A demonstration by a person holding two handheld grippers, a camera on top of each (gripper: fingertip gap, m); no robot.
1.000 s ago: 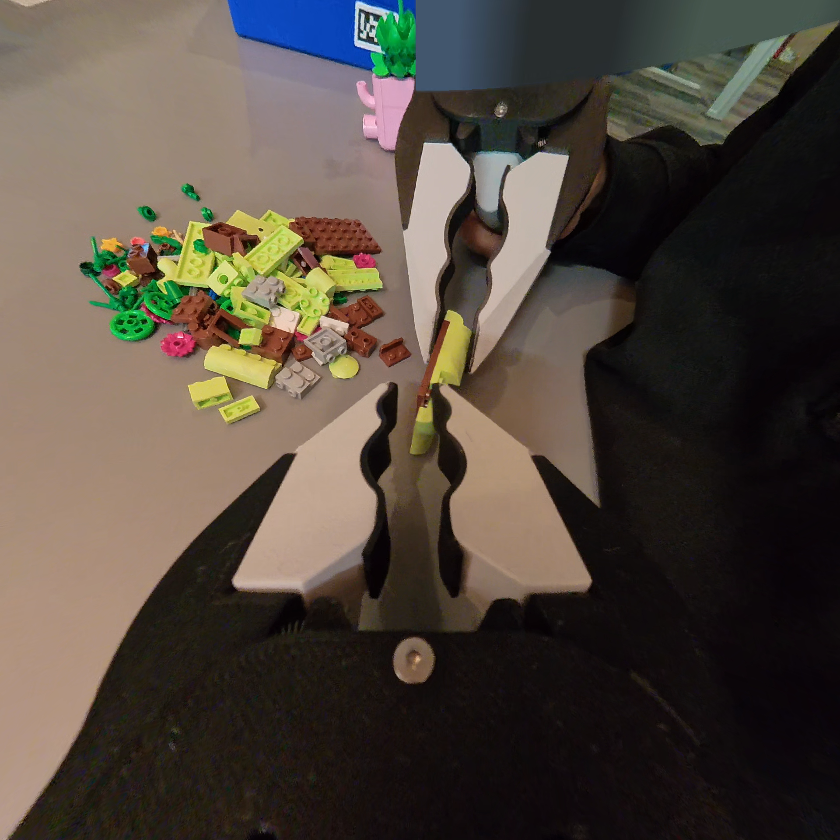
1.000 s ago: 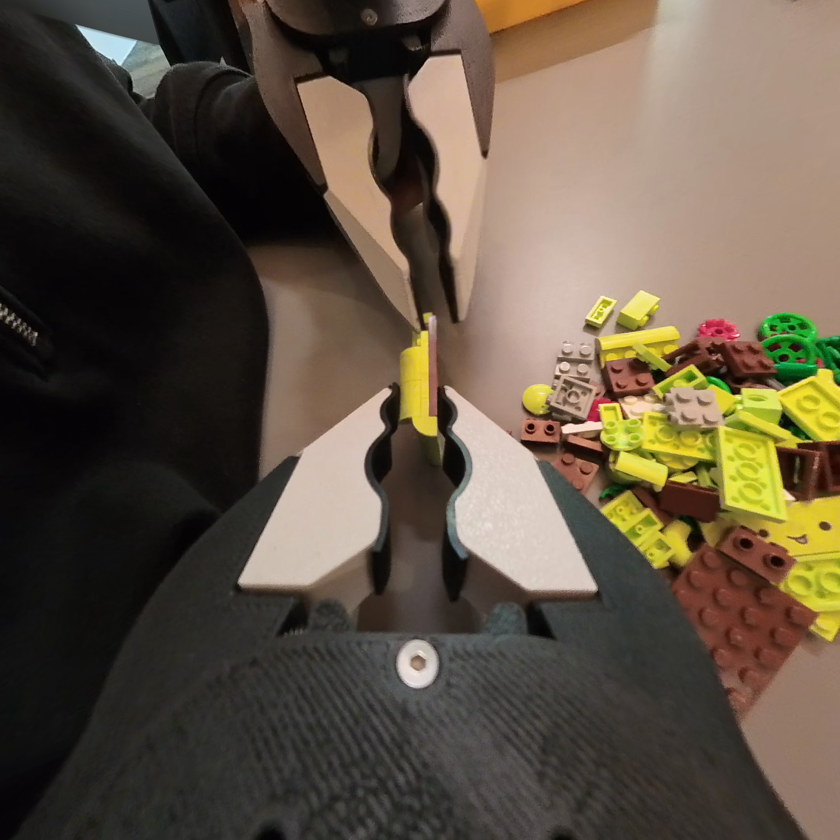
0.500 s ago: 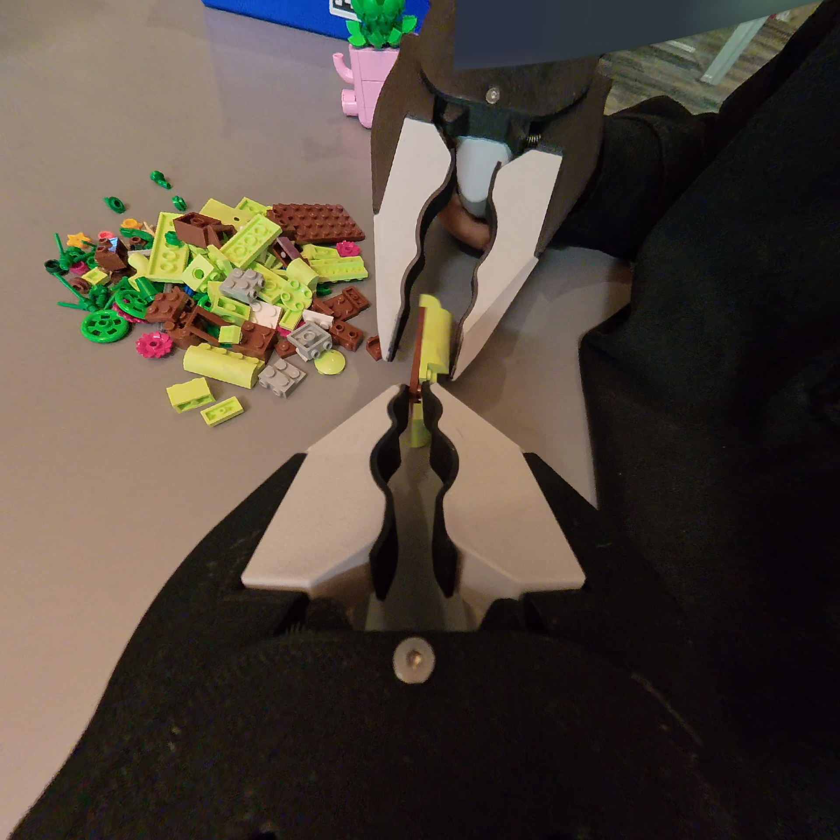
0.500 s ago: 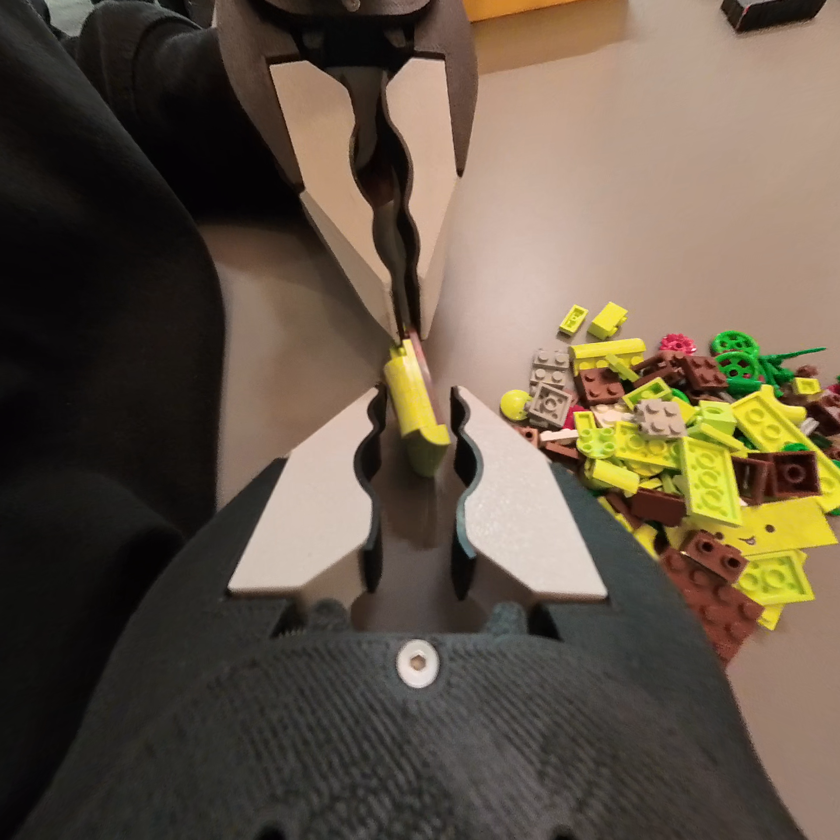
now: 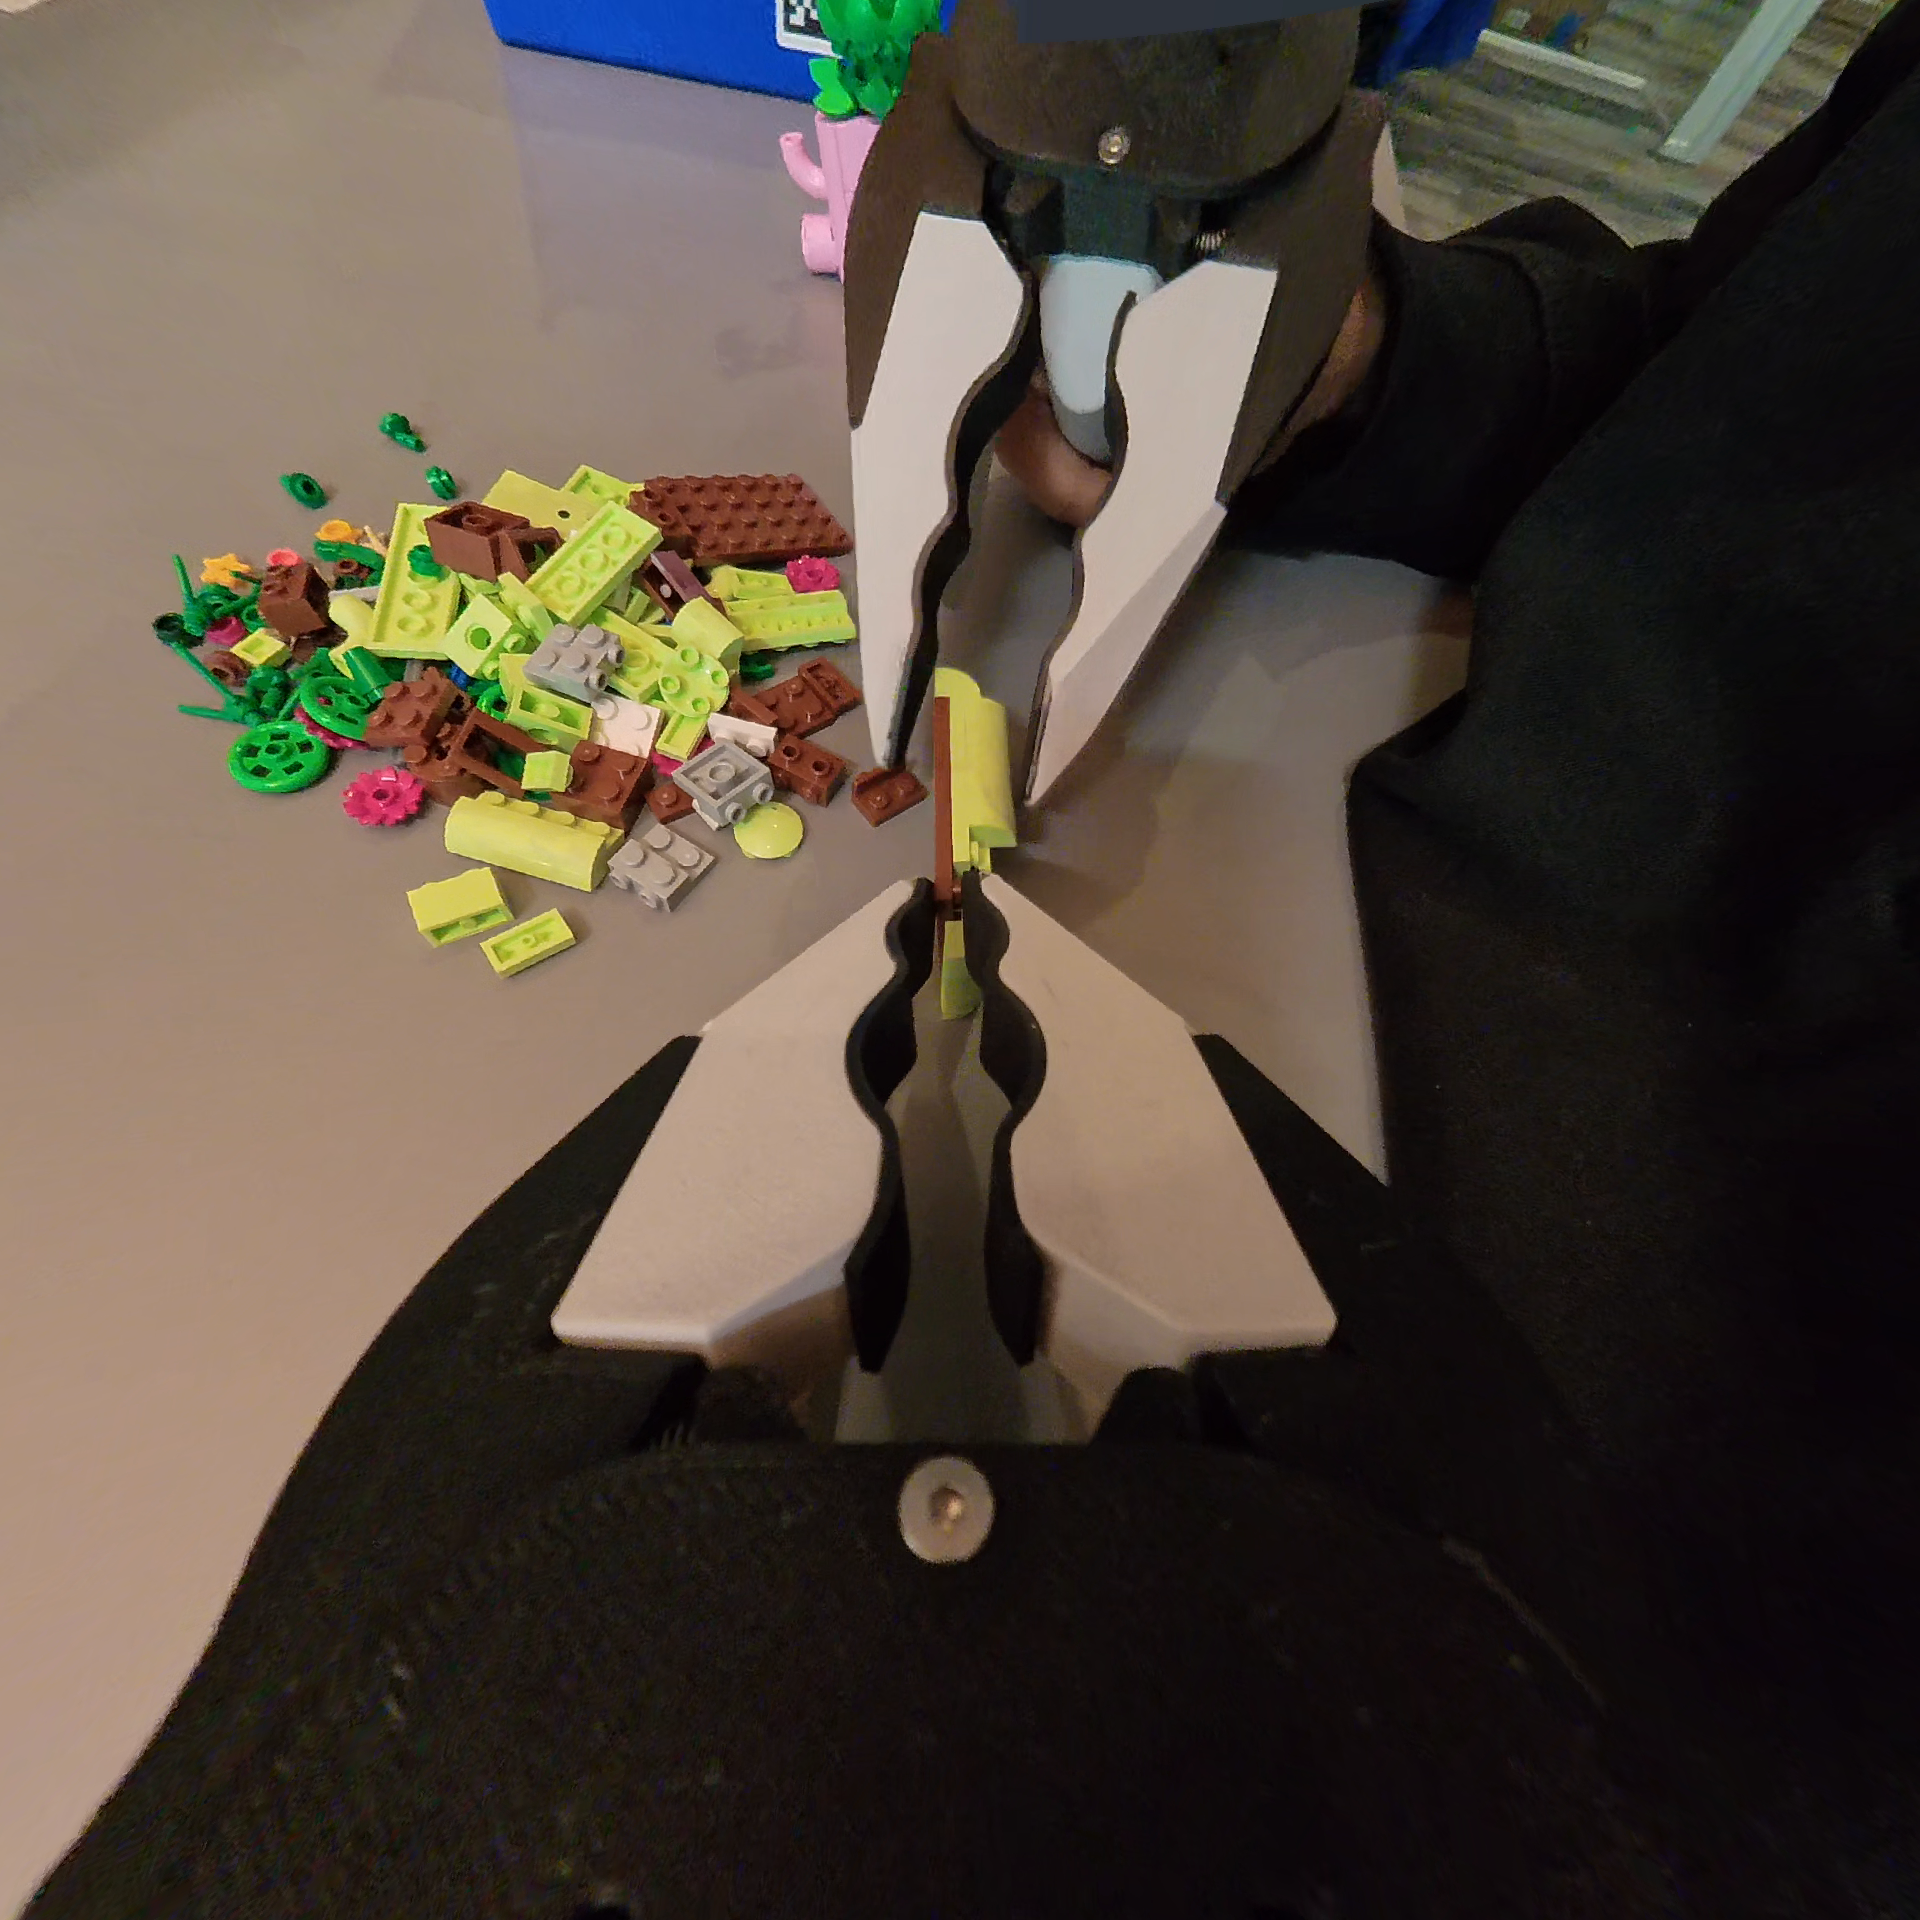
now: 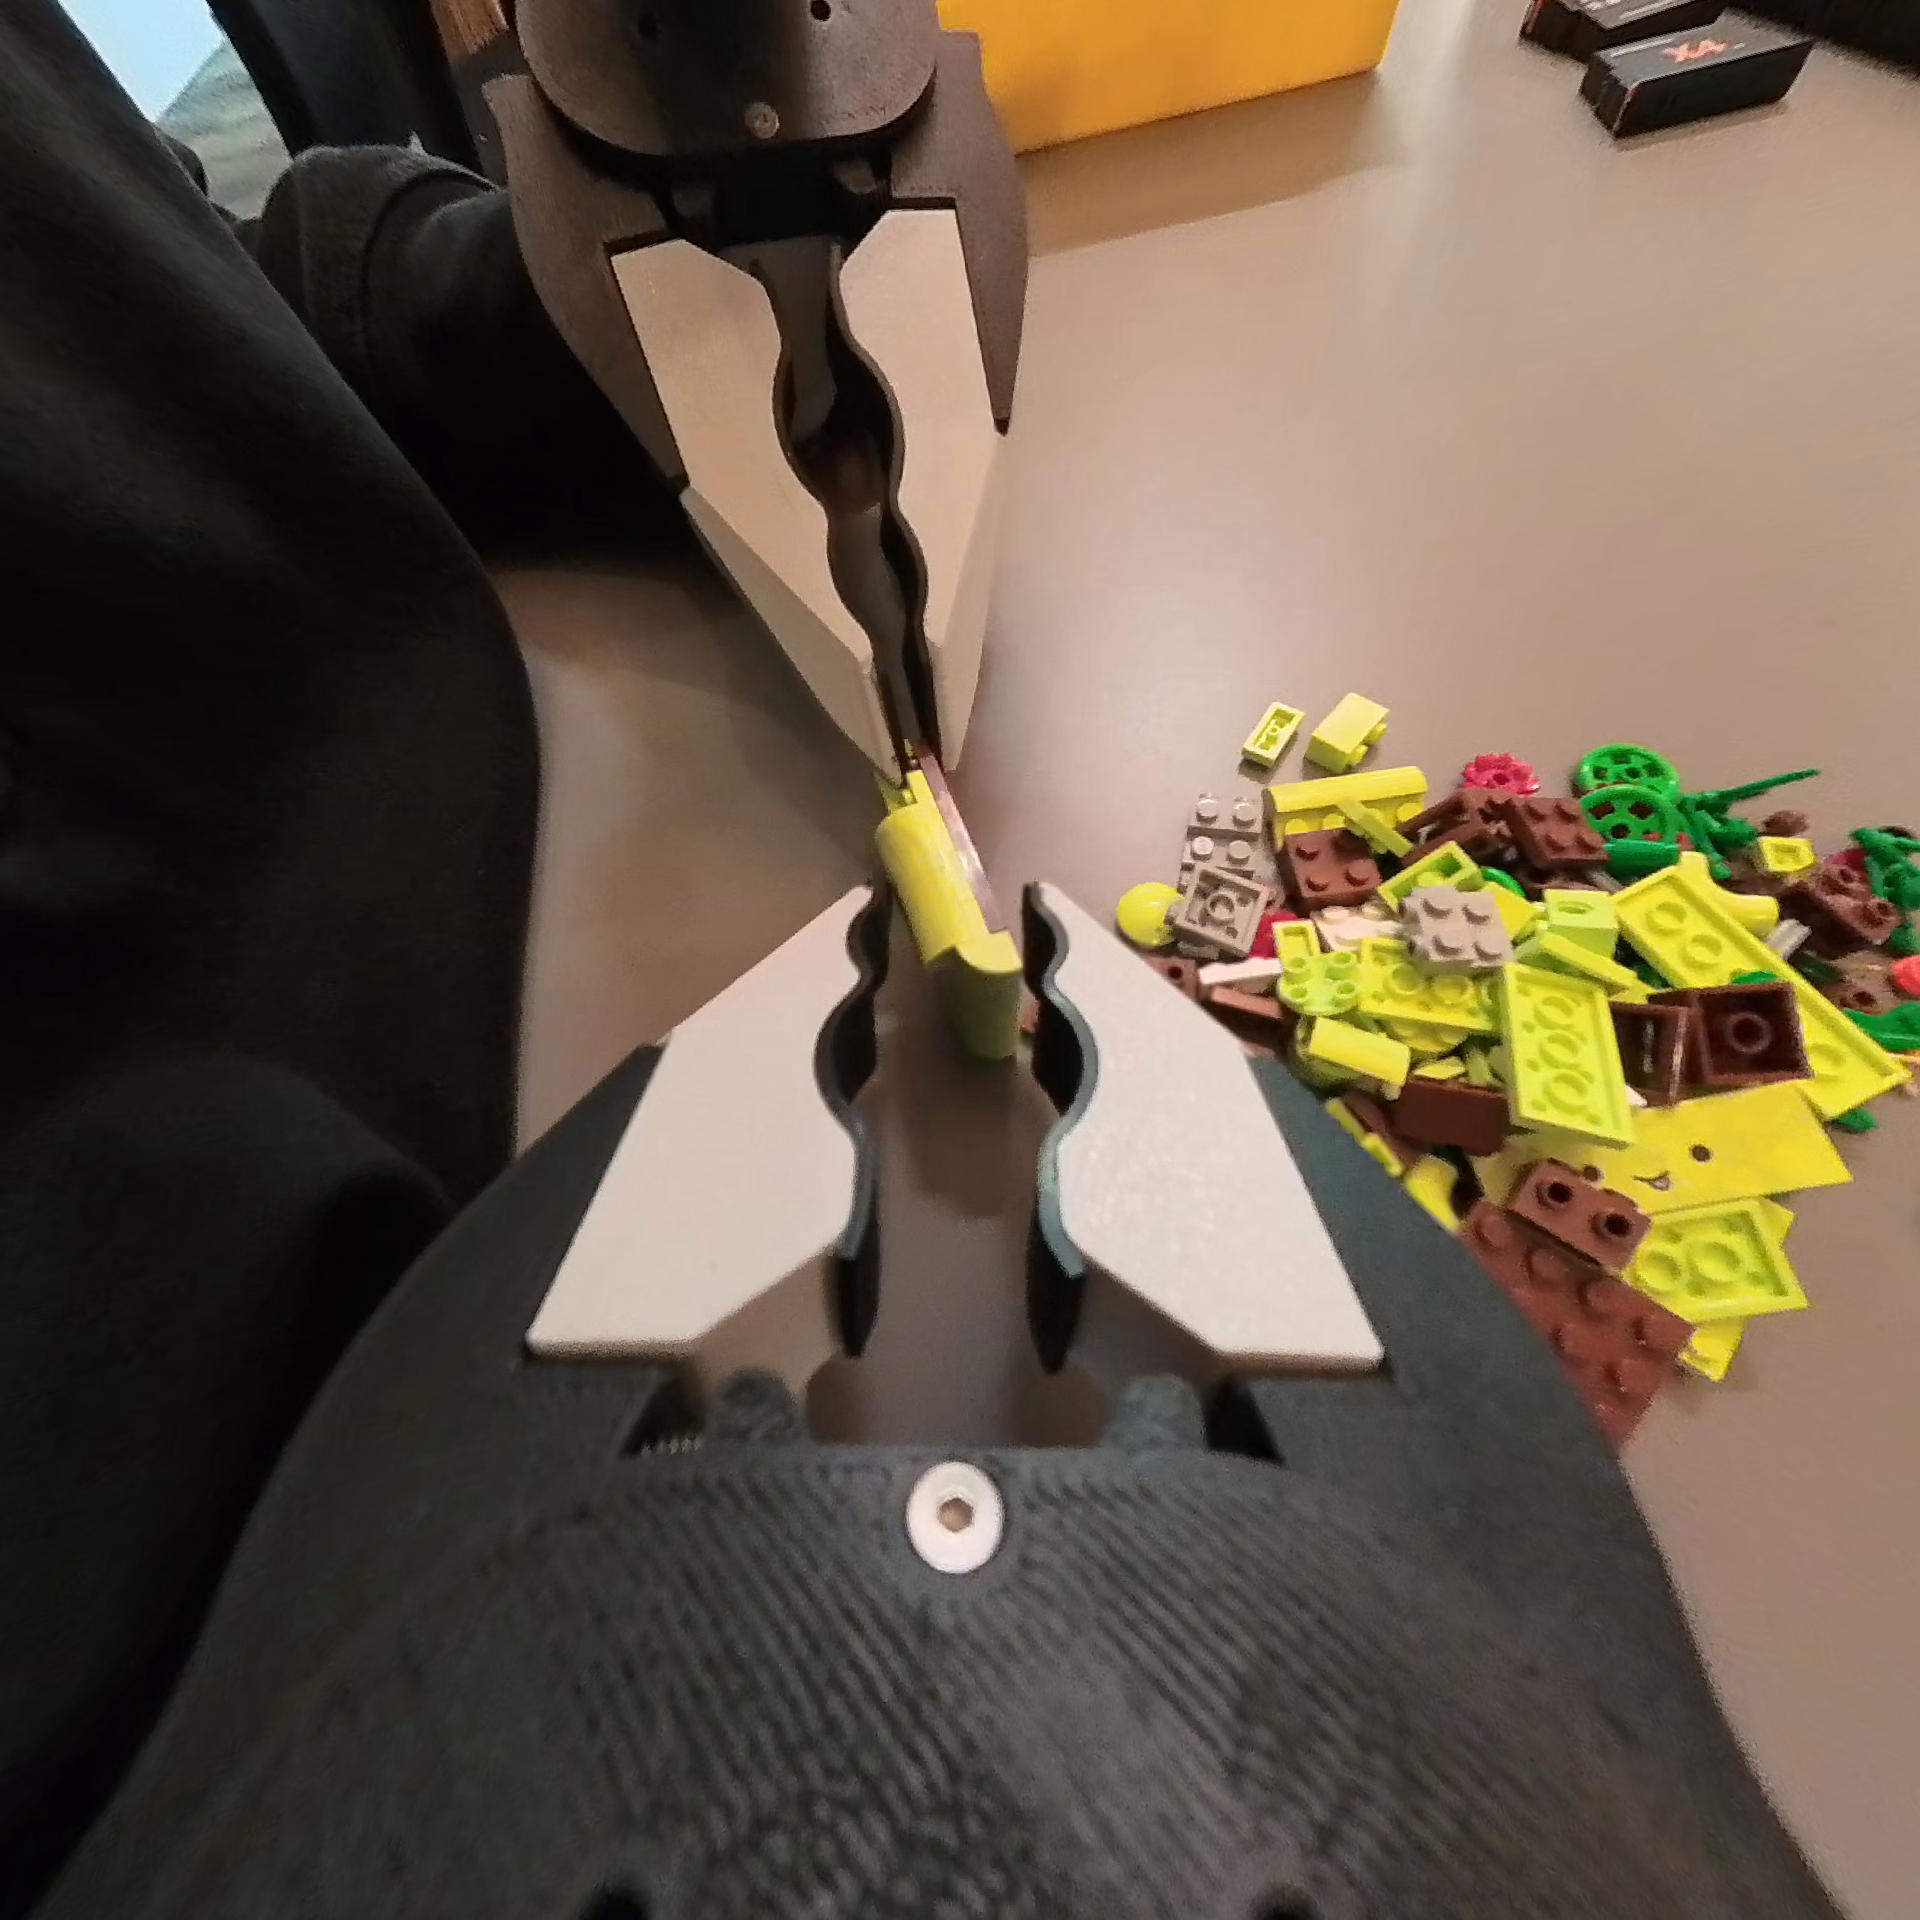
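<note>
A small assembly of a lime-green curved brick on a thin brown plate (image 5: 982, 758) hangs above the grey table (image 5: 312, 1143). My left gripper (image 5: 943, 894) is shut on its lower end. My right gripper (image 5: 966, 779) faces it, jaws open on either side of the lime brick. In the right wrist view my right gripper (image 6: 951, 904) is open with the assembly (image 6: 940, 883) between its fingers, nearer the right one. My left gripper (image 6: 909, 753) pinches the far end there.
A pile of loose lime, brown, grey and green bricks (image 5: 561, 665) lies left of the grippers, and shows in the right wrist view (image 6: 1507, 977). A pink pot with a green plant (image 5: 831, 177) and a blue box (image 5: 644, 31) stand behind. A yellow box (image 6: 1164, 52) and a person's black sleeve (image 5: 1662, 727) are close. Left and right tips are no more than a few centimetres apart.
My right gripper was shut on the assembly a second ago and has opened, letting go of it. My left gripper keeps its grip on it.
</note>
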